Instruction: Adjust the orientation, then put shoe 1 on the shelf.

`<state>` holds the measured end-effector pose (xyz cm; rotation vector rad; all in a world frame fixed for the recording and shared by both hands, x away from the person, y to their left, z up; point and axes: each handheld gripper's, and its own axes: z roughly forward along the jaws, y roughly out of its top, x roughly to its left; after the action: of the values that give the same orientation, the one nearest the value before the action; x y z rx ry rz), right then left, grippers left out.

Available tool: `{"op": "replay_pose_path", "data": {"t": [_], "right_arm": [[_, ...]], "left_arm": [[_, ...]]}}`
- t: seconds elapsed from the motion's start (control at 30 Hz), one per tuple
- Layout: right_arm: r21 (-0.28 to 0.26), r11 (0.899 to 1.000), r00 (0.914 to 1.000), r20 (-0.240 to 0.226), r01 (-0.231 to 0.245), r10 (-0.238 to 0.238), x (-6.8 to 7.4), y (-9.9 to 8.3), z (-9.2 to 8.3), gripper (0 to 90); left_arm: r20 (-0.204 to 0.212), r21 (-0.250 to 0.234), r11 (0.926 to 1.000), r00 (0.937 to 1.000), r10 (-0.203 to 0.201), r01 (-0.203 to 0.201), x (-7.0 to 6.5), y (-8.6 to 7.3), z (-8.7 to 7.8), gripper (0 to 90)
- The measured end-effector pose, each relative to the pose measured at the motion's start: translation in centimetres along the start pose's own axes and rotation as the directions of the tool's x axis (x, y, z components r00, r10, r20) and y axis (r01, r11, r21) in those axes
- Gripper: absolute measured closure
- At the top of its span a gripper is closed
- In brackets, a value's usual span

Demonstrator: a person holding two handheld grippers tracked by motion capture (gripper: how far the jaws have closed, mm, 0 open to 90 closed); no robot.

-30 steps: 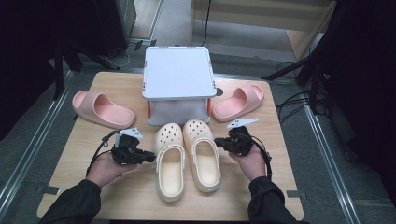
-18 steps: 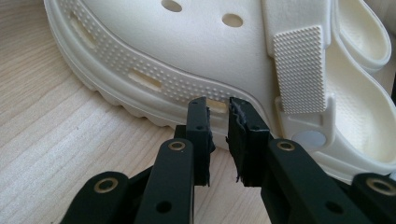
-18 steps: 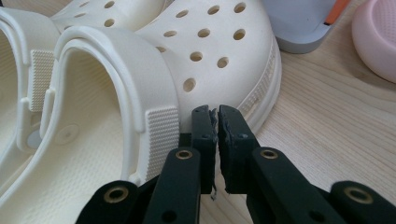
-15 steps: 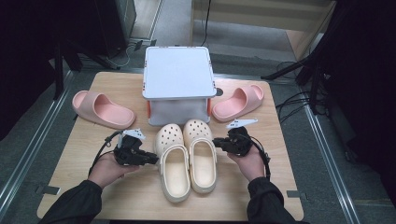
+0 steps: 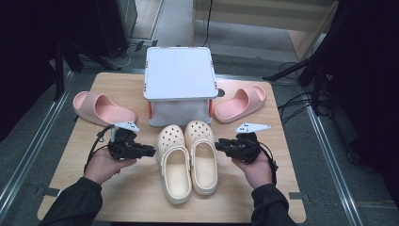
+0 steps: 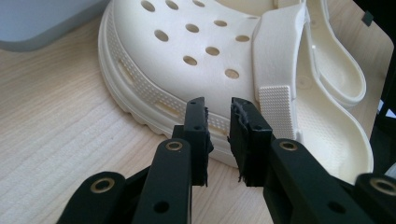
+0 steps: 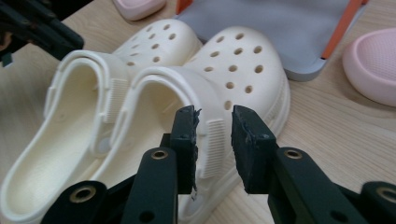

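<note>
Pale wooden tabletop [image 5: 141,197] carries everything. Left gripper [image 5: 149,151] and right gripper [image 5: 220,145] flank two cream perforated foam clogs [image 5: 188,160] lying side by side at the centre. Both grippers' jaws stand slightly apart, holding nothing; the right's have just been opening. Behind the clogs sits one lidded grey plastic box [image 5: 179,80], its contents hidden, between two pink foam slides [image 5: 101,108].

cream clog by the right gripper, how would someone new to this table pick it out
Start at the white box at the table's far middle. Just in front of it lie two cream clogs side by side; take the one on the right. Unlike the pink slides, it has holes, and it lies farther forward than its twin.
</note>
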<state>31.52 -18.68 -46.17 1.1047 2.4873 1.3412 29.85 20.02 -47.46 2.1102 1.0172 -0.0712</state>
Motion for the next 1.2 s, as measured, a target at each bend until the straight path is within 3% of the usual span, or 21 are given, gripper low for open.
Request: {"op": "replay_pose_path", "data": {"t": [0.27, 0.53, 0.63, 0.87, 1.2], "right_arm": [[-0.022, 1.0, 0.9991, -0.04, -0.017, 0.016, 2.5, -0.3, -0.9, 64.8], [0.004, 1.0, 0.9976, -0.067, 0.015, -0.015, 4.6, -1.1, 0.3, 62.4], [0.005, 1.0, 0.9974, -0.071, 0.015, -0.015, 5.1, -1.3, 0.7, 60.5], [0.012, 1.0, 0.9972, -0.075, 0.004, -0.003, 5.9, -1.6, 1.7, 58.4], [0.001, 1.0, 0.9978, -0.065, -0.013, 0.014, 6.5, -1.7, 3.8, 43.0]], "left_arm": [[-0.011, -0.008, 0.9999, 0.9999, -0.009, 0.009, 0.2, 1.0, -0.6, 75.9], [-0.011, -0.012, 0.9999, 0.9999, -0.003, 0.003, 0.7, 2.3, -0.9, 77.1], [-0.011, -0.013, 0.9999, 0.9999, -0.008, 0.008, 1.0, 2.8, -0.9, 78.4], [-0.029, -0.03, 0.9992, 0.9993, 0.024, -0.025, 1.1, 3.9, -1.4, 85.0], [-0.037, -0.047, 0.9972, 0.9977, 0.057, -0.059, 1.5, 6.4, -2.0, 86.8]]}}
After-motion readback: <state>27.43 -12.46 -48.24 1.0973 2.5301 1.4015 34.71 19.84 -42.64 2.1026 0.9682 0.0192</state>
